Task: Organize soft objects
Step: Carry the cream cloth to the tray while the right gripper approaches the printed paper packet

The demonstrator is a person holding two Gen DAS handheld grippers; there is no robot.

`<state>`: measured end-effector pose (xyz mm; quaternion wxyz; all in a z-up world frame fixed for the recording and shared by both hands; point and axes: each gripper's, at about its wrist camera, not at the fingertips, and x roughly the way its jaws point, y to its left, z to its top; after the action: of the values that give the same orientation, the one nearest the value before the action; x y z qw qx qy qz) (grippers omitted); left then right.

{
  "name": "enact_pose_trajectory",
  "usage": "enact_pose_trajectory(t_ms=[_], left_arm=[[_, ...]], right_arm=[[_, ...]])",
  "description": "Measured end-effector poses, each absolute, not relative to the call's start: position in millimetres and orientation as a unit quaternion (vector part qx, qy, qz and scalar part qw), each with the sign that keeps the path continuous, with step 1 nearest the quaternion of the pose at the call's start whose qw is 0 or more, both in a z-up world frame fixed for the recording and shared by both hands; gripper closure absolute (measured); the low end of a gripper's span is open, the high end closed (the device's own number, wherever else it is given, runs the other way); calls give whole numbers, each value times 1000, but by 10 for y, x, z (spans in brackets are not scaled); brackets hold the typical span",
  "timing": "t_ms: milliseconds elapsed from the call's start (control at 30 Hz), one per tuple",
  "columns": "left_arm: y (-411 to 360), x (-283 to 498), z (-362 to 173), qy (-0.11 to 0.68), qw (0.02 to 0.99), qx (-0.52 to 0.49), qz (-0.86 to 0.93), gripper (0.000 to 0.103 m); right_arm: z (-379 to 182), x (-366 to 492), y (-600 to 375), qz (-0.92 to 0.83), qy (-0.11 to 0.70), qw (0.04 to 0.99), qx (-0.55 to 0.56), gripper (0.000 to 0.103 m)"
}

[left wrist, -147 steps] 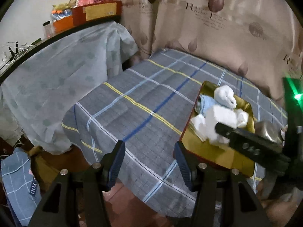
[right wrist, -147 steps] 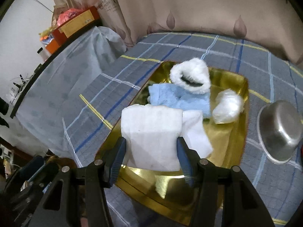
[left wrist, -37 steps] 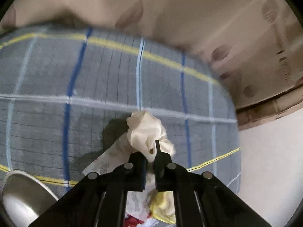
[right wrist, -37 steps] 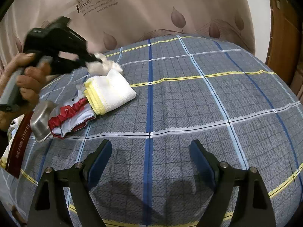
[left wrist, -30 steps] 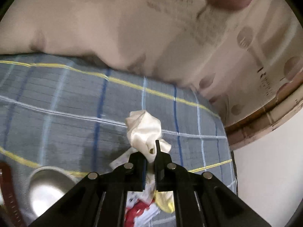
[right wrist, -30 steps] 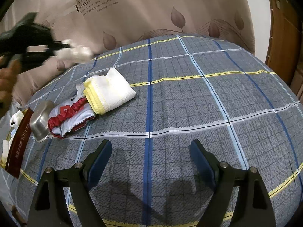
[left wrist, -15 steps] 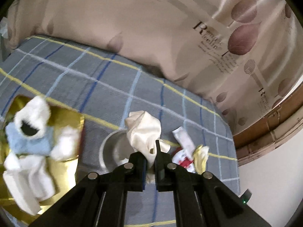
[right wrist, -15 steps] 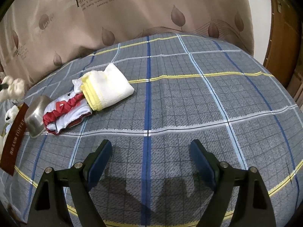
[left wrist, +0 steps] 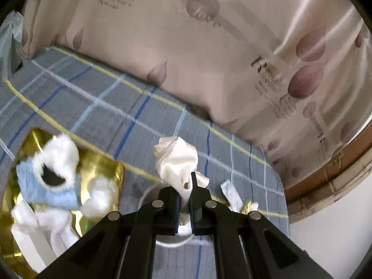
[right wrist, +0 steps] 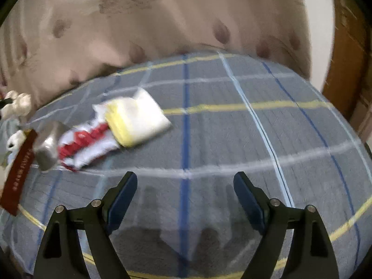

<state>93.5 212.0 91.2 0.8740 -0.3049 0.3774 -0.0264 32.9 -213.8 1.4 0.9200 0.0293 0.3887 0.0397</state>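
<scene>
Setting: bed with grey plaid cover, beige curtain behind.
Left claw: clamped shut on a crumpled cream cloth, held in the air above a metal bowl.
Gold tray: lies just left of the bowl and holds fluffy white and light blue soft items.
Right claw: wide open, nothing between its fingers, low over bare cover.
Pile: folded white-and-yellow towel touching a red-and-white cloth, beside the bowl.
</scene>
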Motion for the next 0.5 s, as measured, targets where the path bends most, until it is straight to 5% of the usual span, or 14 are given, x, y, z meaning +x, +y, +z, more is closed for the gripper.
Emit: enact_pose_trajectory(t_ms=[233,500], left_arm=[[2453,661,896,355,876,-327,17,97],[2823,95,753,358,868,-338,74,97]], right_arm=[[577,934,-1415,140,403,903,-39,21],[303,1529,-672,164,468,858,-133,33]])
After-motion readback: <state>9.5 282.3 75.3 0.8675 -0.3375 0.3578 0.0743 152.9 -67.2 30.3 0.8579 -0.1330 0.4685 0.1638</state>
